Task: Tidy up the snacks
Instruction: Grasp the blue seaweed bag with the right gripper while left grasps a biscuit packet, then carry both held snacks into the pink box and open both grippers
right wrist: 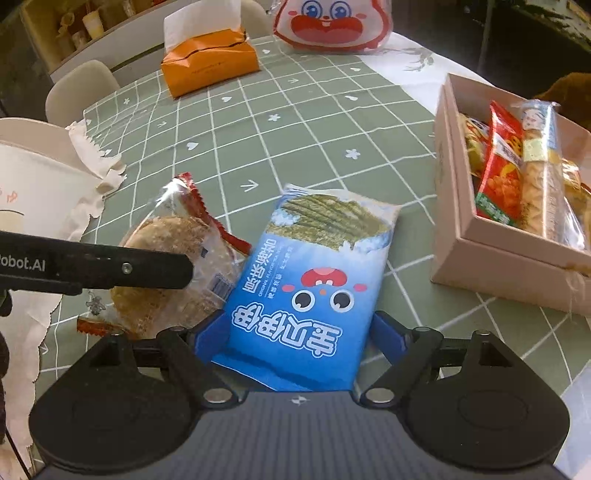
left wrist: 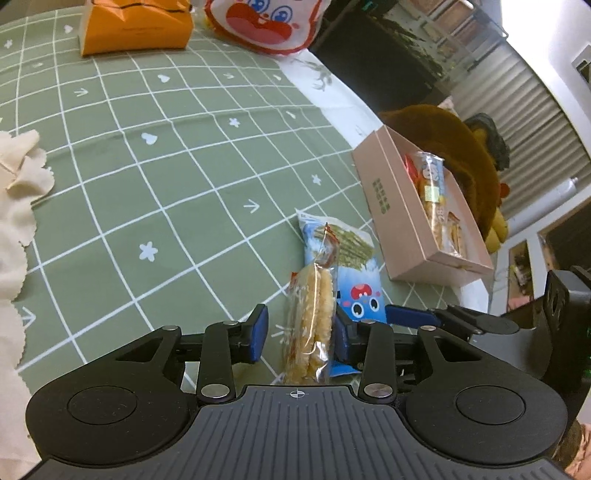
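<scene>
A clear packet of round rice crackers (left wrist: 314, 306) stands on its edge between the blue pads of my left gripper (left wrist: 300, 332), which is shut on it. From the right wrist view, one black left finger (right wrist: 110, 271) crosses the same cracker packet (right wrist: 177, 240). A blue seaweed snack packet (right wrist: 306, 280) lies flat on the green checked cloth. My right gripper (right wrist: 299, 339) is open wide around its near end, pads just off its sides. A pink box (right wrist: 498, 266) with several snacks inside sits to the right, also seen as the pink box (left wrist: 391, 206).
An orange tissue pack (right wrist: 210, 62) and a white bag with a red cartoon face (right wrist: 332, 22) sit at the far side. A white paper tub (right wrist: 33, 192) and crinkled paper (left wrist: 14, 206) are at the left. A brown plush toy (left wrist: 461, 155) sits behind the box, past the table edge.
</scene>
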Available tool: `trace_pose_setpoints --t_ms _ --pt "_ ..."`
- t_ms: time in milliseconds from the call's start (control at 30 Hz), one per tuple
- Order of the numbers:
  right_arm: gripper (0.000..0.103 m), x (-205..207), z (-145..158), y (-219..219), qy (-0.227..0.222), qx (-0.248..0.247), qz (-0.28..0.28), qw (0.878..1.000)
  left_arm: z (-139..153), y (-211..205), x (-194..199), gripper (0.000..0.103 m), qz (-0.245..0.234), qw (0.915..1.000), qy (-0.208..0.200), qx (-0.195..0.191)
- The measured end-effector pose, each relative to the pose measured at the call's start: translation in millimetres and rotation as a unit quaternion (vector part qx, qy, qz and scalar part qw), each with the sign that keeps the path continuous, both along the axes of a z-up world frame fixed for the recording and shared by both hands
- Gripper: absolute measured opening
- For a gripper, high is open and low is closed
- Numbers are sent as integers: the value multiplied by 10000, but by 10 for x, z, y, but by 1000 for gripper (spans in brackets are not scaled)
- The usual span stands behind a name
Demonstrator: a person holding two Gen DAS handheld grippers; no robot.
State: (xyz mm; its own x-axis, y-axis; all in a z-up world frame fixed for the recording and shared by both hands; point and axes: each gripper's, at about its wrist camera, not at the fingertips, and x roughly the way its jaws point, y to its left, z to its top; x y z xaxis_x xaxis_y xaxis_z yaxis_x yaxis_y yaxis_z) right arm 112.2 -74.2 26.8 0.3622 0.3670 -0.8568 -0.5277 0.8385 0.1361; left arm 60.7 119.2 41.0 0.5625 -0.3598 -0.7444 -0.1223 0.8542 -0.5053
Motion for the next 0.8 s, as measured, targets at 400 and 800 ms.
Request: trace_pose_setpoints --t_ms 400,800 --pt "88 -110 128 -86 -356 -43 -185 9992 130 -150 -124 26 -53 9973 -116 728" --pt "95 331 -1 10 352 142 -990 9944 77 235 -576 22 869 9961 63 -137"
